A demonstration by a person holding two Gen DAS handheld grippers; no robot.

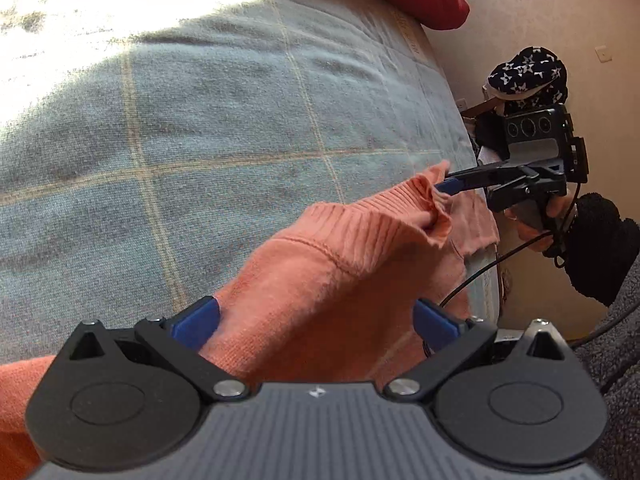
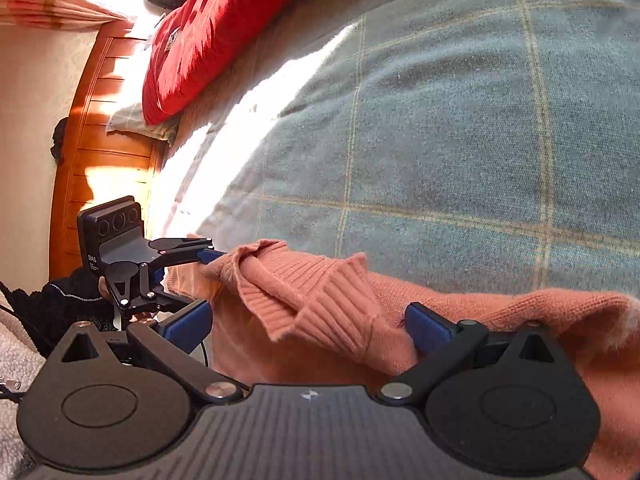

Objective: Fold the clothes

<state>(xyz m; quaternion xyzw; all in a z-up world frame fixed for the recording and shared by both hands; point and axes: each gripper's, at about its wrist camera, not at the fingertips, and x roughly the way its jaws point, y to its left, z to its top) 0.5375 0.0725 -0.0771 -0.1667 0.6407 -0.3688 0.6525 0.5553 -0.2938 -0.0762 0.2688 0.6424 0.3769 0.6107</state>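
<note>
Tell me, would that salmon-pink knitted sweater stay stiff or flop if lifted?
Probably floppy: the salmon-pink knitted sweater bunches and sags in soft folds at its ribbed hem. Likely light, being thin knit. It probably won't slide easily on the fuzzy blue checked blanket.

I see the plaid blanket (image 1: 200,140) lying open ahead — only the red pillow (image 2: 224,24) and wooden headboard (image 2: 100,152) block its far end.
</note>
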